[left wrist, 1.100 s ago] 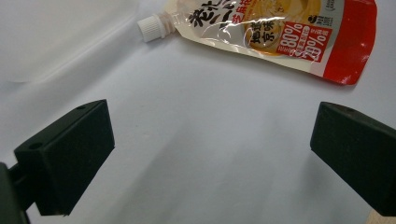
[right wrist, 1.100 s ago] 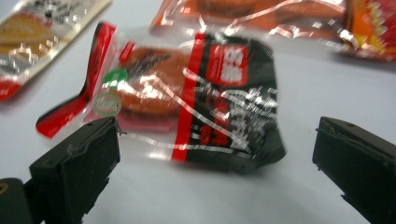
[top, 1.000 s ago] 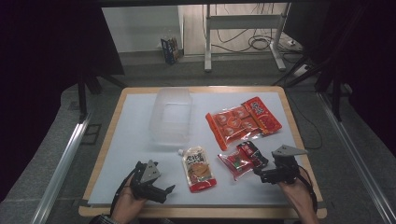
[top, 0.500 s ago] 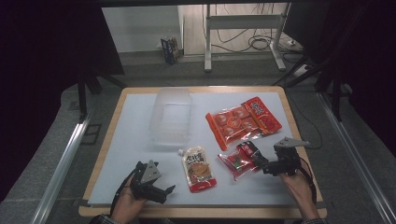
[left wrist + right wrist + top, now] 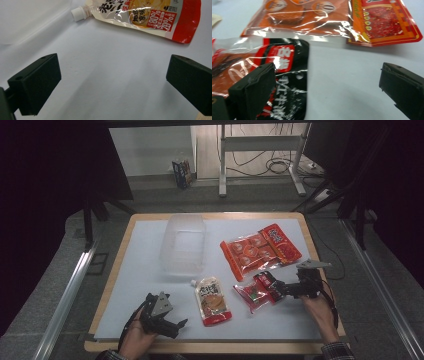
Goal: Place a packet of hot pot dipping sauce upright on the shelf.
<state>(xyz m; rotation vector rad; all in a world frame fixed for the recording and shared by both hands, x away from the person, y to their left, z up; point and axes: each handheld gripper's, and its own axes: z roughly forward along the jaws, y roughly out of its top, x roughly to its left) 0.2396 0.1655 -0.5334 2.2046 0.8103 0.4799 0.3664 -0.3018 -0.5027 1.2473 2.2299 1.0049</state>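
Observation:
A red and black snack packet [image 5: 259, 290] lies at the front right of the white table top [image 5: 145, 270]. My right gripper [image 5: 278, 289] is open at the packet's right end. In the right gripper view its left jaw hangs over the packet [image 5: 287, 72] and its right jaw over bare table, so my right gripper [image 5: 327, 82] grips nothing. A spouted pouch [image 5: 212, 301] with a white cap lies at the front centre. My left gripper [image 5: 177, 327] rests open just left of it. In the left gripper view the pouch [image 5: 147, 15] lies beyond my left gripper [image 5: 112, 75].
A clear plastic bin [image 5: 182, 244] stands at the back centre. An orange multipack [image 5: 249, 253] and a red flat pack [image 5: 280, 242] lie at the back right, also seen as the orange multipack [image 5: 294, 15] and red pack [image 5: 384, 23]. A wooden rim [image 5: 215, 349] edges the table.
My right gripper has moved left and slightly away from the person, up to the red and black packet's end. The left gripper and the packs have stayed put.

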